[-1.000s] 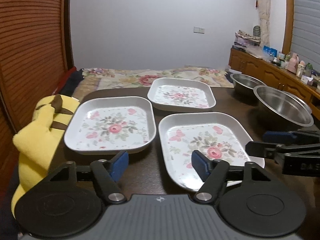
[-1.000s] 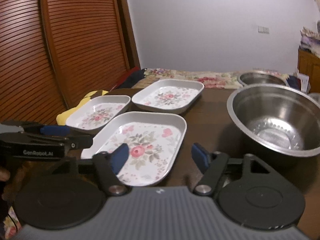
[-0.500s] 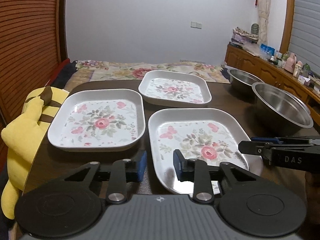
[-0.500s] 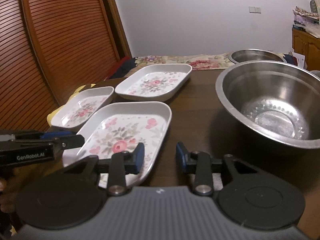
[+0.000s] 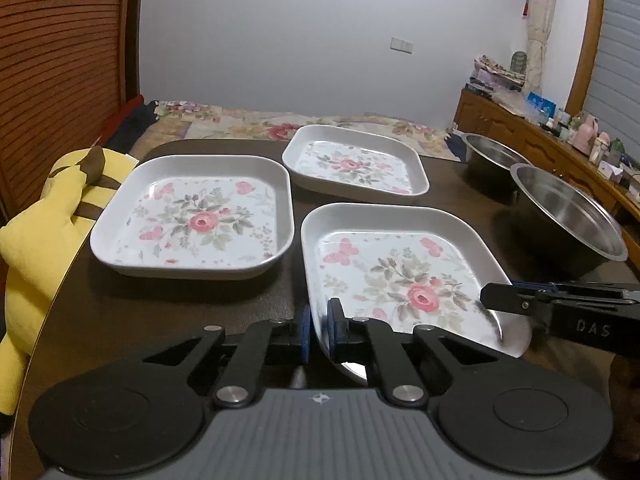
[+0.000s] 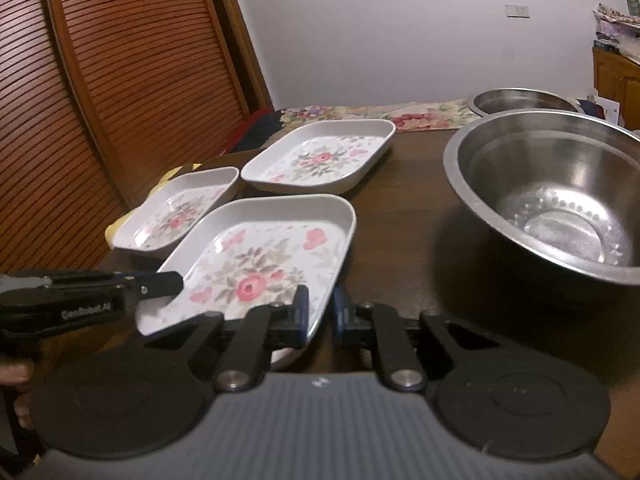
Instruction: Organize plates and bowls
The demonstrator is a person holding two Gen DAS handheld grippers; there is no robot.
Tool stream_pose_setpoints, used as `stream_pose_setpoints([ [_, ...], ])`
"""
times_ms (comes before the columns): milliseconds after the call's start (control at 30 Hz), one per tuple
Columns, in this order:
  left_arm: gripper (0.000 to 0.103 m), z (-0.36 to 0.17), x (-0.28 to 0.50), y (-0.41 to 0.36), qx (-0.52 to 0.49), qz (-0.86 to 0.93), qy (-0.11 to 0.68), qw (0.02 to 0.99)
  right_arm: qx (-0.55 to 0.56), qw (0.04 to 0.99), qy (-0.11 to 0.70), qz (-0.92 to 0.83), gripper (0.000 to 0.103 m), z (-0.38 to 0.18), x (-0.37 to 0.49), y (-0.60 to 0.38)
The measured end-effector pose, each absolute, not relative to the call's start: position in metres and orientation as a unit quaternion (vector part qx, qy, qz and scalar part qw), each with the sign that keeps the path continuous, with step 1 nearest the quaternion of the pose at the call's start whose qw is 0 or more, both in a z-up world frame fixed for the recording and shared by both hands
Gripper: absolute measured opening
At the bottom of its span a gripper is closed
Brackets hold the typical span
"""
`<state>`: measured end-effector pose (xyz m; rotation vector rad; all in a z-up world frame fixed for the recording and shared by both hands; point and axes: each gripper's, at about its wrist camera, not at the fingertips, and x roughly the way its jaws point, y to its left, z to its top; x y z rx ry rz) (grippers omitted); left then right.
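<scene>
**Both grippers clamped on the near plate**

The near floral plate point(image 5: 400, 276) sits at the front of the dark table point(image 5: 180, 312), and it's pinched from two sides. The left gripper point(image 5: 318, 330) has closed right down on the plate's near-left rim, blue pads either side of the wall. The right gripper point(image 6: 320, 312) has done the same on the near-right rim, jaws all but together with only that thin edge between them. Nothing else is in either grip.

Just beyond, the left plate point(image 5: 196, 216) lies close beside it, and the far plate point(image 5: 354, 164) sits behind, all three apart and unstacked. Off to the right, the big steel bowl point(image 6: 556, 196) stands near, with a smaller steel bowl point(image 6: 524, 100) behind it.

The lift looks like the step in hand, and the trick is symmetry: raise both sides together and keep the plate level, because a thin slick rim can pivot between the pads. Clear the neighbour's rim fully before carrying across, then lower squarely so it nests rather than perches. Watch that steel bowl on the right.
</scene>
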<state>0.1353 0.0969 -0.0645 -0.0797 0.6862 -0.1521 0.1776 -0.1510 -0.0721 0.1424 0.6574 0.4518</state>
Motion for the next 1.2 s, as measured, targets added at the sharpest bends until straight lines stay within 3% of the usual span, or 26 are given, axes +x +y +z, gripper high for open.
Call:
stream_pose_setpoints([
  [733, 0.009, -0.048, 0.043, 0.084, -0.047, -0.106, 0.304, 0.946, 0.102, 0.920, 0.291, 0.242, 0.015, -0.060, 0.097, -0.182],
  [1200, 0.010, -0.063, 0.041, 0.085, -0.037, -0.096, 0.320, 0.942, 0.084, 0.920, 0.299, 0.239, 0.015, -0.067, 0.088, -0.176],
])
